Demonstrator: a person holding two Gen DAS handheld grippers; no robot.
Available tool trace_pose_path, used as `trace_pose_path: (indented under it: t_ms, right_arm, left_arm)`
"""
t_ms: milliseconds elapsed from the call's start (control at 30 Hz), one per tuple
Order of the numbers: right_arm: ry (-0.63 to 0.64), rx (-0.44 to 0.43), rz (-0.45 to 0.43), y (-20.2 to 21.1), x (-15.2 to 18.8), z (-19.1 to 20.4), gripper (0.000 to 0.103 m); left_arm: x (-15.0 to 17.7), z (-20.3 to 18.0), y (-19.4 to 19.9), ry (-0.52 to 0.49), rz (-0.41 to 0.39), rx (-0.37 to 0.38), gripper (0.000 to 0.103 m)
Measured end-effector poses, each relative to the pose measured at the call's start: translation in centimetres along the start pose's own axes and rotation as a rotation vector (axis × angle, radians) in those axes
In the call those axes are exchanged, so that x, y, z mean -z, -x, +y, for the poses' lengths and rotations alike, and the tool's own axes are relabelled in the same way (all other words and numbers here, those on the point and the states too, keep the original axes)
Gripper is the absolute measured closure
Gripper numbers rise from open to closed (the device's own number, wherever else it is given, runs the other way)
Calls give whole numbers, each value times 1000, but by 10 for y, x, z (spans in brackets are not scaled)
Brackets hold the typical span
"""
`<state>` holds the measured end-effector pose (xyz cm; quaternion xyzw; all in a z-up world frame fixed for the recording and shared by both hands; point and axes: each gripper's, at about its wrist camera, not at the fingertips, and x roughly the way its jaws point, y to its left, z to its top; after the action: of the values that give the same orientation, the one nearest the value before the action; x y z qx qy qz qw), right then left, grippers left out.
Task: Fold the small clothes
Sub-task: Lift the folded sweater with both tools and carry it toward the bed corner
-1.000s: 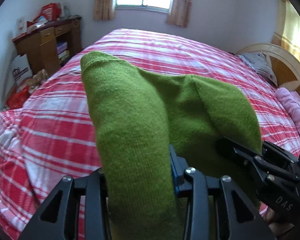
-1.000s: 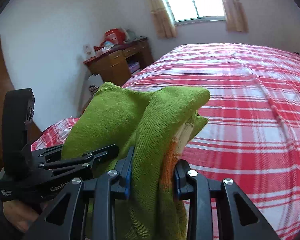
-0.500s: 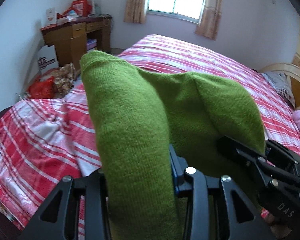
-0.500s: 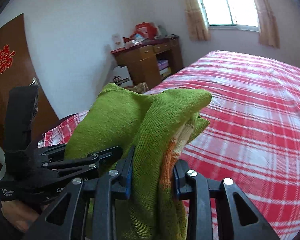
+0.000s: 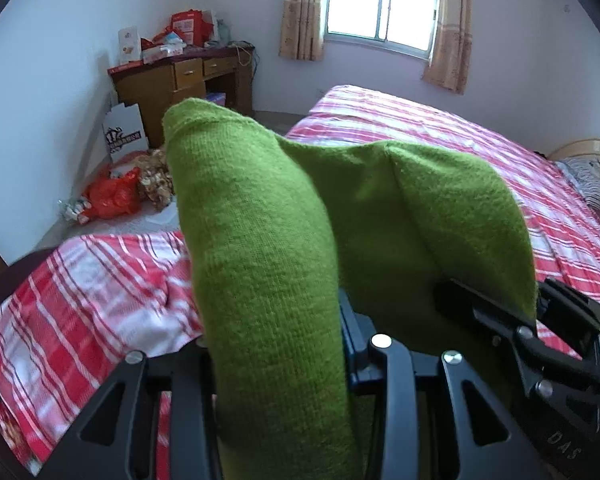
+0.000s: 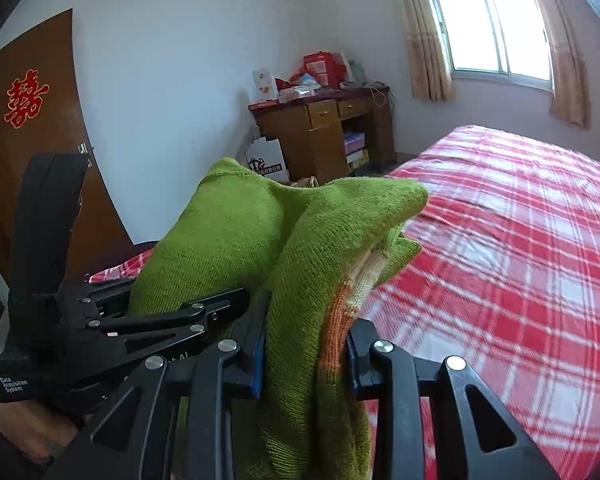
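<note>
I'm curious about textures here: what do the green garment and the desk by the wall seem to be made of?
The green garment looks like soft knitted yarn, probably wool or acrylic: fine ribbed stitches and a fuzzy matte surface show. The desk appears to be brown wood or wood veneer with a slight sheen; which one cannot be told.

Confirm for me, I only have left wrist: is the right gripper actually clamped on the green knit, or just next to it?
Observer: Clamped. In the right wrist view the right gripper has the green knit garment bunched between both pads.
Operator: Anything but green on that end?
Observer: Yes, an orange and cream patterned patch shows on the folded layers at the right pad.
Operator: Can't see who's holding my gripper.
Observer: The right wrist view shows a hand under the left gripper, which also grips the garment.
Operator: What's left of the desk?
Observer: A brown door with a red paper cutout.
</note>
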<state>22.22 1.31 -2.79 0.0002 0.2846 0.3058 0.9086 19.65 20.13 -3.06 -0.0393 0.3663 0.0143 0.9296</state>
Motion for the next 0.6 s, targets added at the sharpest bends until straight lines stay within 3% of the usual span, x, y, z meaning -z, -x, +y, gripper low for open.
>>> trace_pose_path:
  t_ms: [167,333,467,600]
  right_arm:
    - [20,14,-7,-43,-8,-6,72]
    - [23,63,49,-92,-5,-24,72]
    - [-66,43,113,-119,0,-54,72]
    - [-262,-84,168,-139,1,-93,68]
  left_arm:
    - [-7,9,-37,-2,-3,-36,65]
    - [-5,21,-75,40,64,-45,64]
    - [-6,48,-84,188,101,44,54]
    - [-7,75,-101,350,161,136,42]
